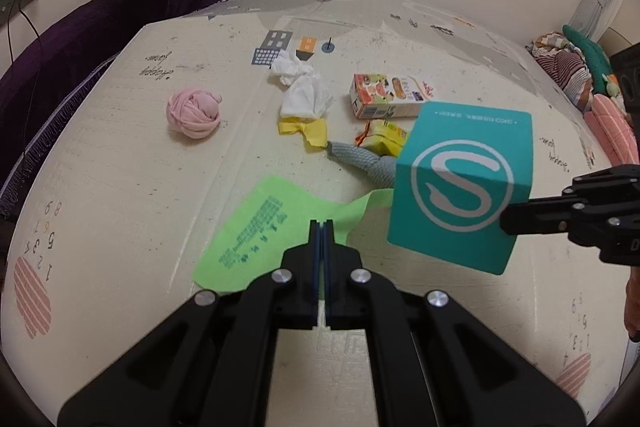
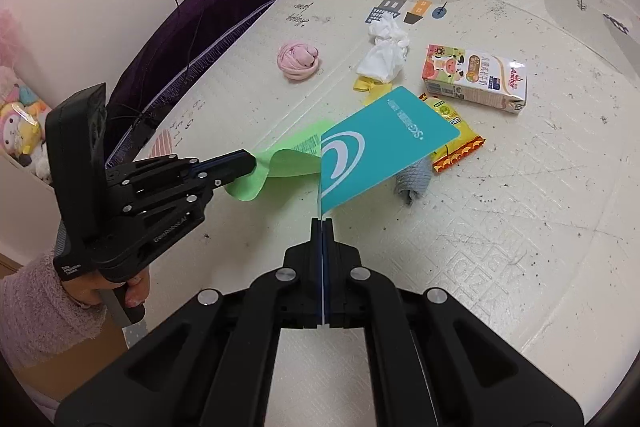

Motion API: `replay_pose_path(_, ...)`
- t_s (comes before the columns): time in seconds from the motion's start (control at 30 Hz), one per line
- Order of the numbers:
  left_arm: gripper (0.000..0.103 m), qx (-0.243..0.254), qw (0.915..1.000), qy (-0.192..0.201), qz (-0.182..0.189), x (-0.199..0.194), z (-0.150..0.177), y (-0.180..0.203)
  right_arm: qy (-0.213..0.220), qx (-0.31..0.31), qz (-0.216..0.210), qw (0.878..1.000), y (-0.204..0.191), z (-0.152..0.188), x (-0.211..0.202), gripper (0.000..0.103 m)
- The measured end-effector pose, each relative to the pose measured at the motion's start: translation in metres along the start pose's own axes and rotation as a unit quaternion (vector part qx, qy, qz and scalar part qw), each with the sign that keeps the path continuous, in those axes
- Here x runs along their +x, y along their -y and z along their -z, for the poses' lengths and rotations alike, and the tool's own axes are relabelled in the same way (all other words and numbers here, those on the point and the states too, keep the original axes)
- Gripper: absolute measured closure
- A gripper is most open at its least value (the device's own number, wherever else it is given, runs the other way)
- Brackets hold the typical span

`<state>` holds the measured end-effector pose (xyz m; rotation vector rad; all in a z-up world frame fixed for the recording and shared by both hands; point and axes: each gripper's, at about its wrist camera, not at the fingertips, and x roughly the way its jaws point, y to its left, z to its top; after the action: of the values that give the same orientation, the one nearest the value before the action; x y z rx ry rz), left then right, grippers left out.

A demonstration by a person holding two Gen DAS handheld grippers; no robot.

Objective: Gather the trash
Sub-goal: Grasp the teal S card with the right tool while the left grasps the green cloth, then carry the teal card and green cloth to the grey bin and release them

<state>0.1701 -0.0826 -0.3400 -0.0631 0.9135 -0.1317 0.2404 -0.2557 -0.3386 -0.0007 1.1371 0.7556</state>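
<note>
My left gripper is shut on a green paper sheet and holds it over the play mat; it also shows in the right wrist view, pinching the green paper. My right gripper is shut on the edge of a teal box with a white S logo; in the left wrist view the right gripper holds the teal box above the mat. White tissues, yellow paper, a yellow snack wrapper and a milk carton lie on the mat.
A pink rolled cloth and a grey knitted item lie on the cream play mat. A purple cushion edges the left side. Soft toys and folded cloths are at the right wall.
</note>
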Motion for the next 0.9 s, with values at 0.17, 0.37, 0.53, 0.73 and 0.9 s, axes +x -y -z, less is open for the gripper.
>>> replay_pose_path(0.17, 0.101, -0.001, 0.9998, 0.019, 0.011, -0.054, -0.014, 0.007, 0.020, 0.015, 0.006, 1.000, -0.018, 0.000, -0.040, 0.103)
replay_pose_path(0.37, 0.101, 0.006, 0.9987, 0.046, 0.023, -0.127, -0.034, 0.017, 0.047, 0.025, 0.019, 0.998, -0.047, 0.000, -0.102, 0.103)
replay_pose_path(0.53, 0.101, 0.024, 0.9967, 0.069, 0.035, -0.189, -0.047, 0.036, 0.073, 0.028, 0.032, 0.996, -0.074, 0.006, -0.159, 0.103)
replay_pose_path(0.73, 0.101, 0.051, 0.9928, 0.084, 0.068, -0.249, -0.054, 0.071, 0.108, 0.042, 0.042, 0.992, -0.098, 0.027, -0.232, 0.103)
replay_pose_path(0.9, 0.101, 0.085, 0.9871, 0.093, 0.099, -0.283, -0.056, 0.118, 0.138, 0.055, 0.059, 0.987, -0.105, 0.056, -0.293, 0.103)
